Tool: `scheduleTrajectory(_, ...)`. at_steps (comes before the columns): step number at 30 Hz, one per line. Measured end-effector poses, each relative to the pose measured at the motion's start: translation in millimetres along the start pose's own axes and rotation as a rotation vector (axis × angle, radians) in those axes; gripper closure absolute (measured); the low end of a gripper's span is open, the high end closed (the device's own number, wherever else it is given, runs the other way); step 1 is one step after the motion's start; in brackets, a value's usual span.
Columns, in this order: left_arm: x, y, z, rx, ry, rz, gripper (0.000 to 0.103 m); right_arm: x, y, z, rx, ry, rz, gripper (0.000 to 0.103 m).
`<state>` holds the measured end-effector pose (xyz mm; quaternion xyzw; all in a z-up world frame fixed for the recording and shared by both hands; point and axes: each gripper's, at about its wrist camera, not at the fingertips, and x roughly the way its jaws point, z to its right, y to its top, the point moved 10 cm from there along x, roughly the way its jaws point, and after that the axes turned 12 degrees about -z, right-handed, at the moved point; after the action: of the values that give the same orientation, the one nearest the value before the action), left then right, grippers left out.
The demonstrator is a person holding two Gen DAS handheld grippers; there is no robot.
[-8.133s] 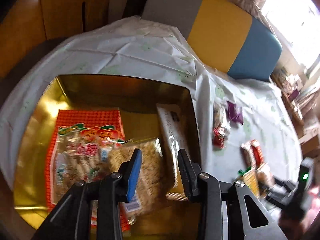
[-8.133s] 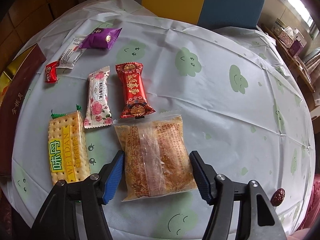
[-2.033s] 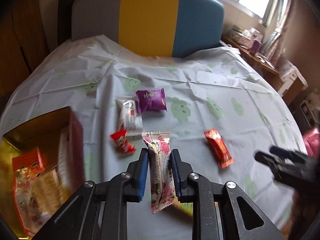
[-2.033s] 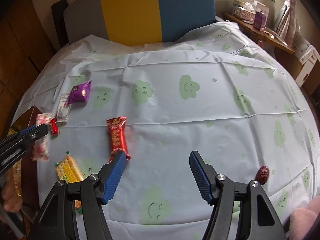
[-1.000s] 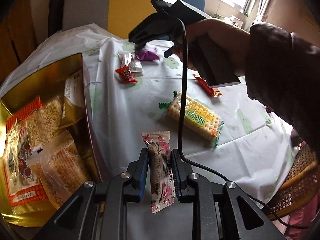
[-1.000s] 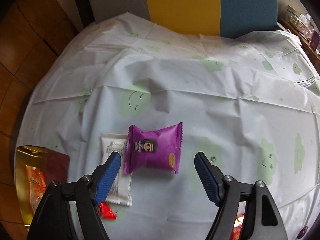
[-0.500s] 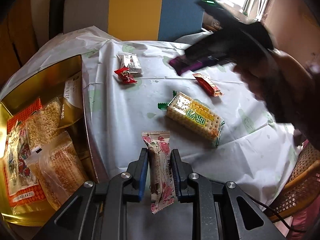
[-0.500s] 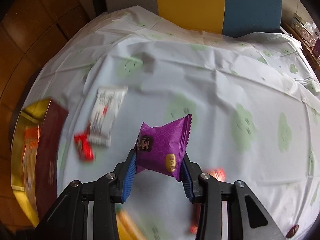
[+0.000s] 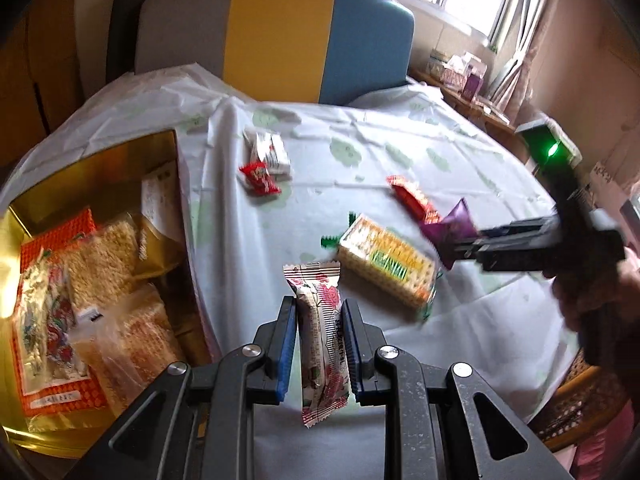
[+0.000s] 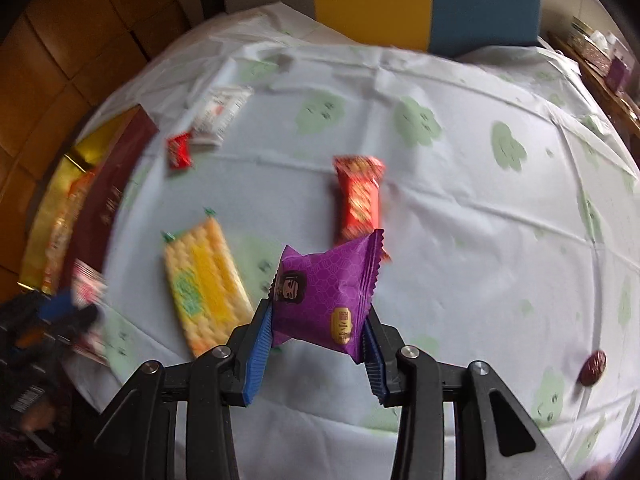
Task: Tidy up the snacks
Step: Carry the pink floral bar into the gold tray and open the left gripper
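The left tool (image 9: 319,346) is clamped on a rose-print bar (image 9: 321,336), which stands upright between its blue pads with both ends sticking out. Left of this tool lies the gold tin (image 9: 100,160), holding an orange-bordered packet (image 9: 48,320), pale noodle-like packs (image 9: 108,260) and a clear bag of brown crisps (image 9: 132,344). Just ahead and to its right a yellow cracker pack (image 9: 386,266) lies on the table (image 9: 360,148). Farther ahead lie a small red candy (image 9: 259,178), touching a white packet (image 9: 270,152), and off to the right a red bar (image 9: 412,198).

The right tool (image 10: 316,344) grips a purple pouch (image 10: 328,296), tilted and held clear of the table; in the left view it hangs beyond the cracker pack's right end. Directly ahead of the right tool is the red bar, ahead-left the cracker pack, and far left the tin's dark red wall (image 10: 108,200). A small brown round sweet (image 10: 593,367) sits well to its right, alone on the cloth.
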<state>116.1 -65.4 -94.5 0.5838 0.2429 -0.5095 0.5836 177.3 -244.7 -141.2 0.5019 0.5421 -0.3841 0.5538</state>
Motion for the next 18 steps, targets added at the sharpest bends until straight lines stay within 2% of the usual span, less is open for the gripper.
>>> scheduleTrajectory(7,-41.4,12.1,-14.6,-0.055,-0.006,0.072,0.080,12.0,6.9,-6.0,-0.057,-0.081,-0.021,0.061)
scheduleTrajectory(12,-68.4,31.2,-60.5,-0.154,0.057,0.124,0.080,9.4,7.5,-7.4,-0.081,-0.109,-0.006,0.061)
scheduleTrajectory(14,-72.5,41.0,-87.0,-0.208,0.101,0.129,0.080,6.8,8.5,-5.4,-0.077,-0.110,0.006,0.061)
scheduleTrajectory(18,-64.1,62.3,-134.7,-0.307,0.121,0.103,0.080,2.7,7.5,-8.2,-0.084,-0.107,0.018,0.061)
